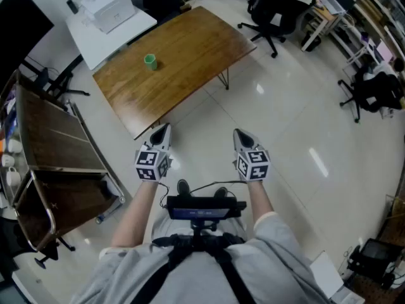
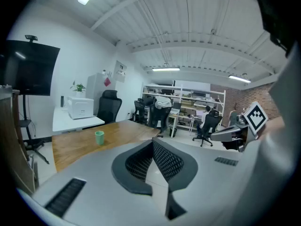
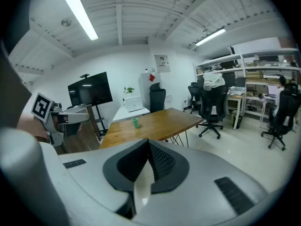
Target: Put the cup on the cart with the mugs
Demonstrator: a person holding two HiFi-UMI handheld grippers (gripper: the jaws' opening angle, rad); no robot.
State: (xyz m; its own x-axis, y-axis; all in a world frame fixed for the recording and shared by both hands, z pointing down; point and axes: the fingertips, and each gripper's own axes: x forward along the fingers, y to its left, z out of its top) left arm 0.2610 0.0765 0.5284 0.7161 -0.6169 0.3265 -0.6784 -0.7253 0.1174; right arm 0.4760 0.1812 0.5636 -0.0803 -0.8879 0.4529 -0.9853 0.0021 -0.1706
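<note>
Task not yet begun. The green cup [image 1: 150, 61] stands upright on the wooden desk [image 1: 190, 43], untouched. The left claw [image 1: 162, 130] and right claw [image 1: 241, 135], both closed and empty, hover well short of it. The cart [image 1: 60, 145] stands at left.

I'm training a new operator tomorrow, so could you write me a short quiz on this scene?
1. True or false: the green cup stands on the wooden table.
2. Which fits the left hand-held gripper? A: open and empty. B: shut and empty. C: shut on the cup.
3. Fill in: the cart stands to the person's ____ side.

Key: 1 true; 2 B; 3 left.
</note>
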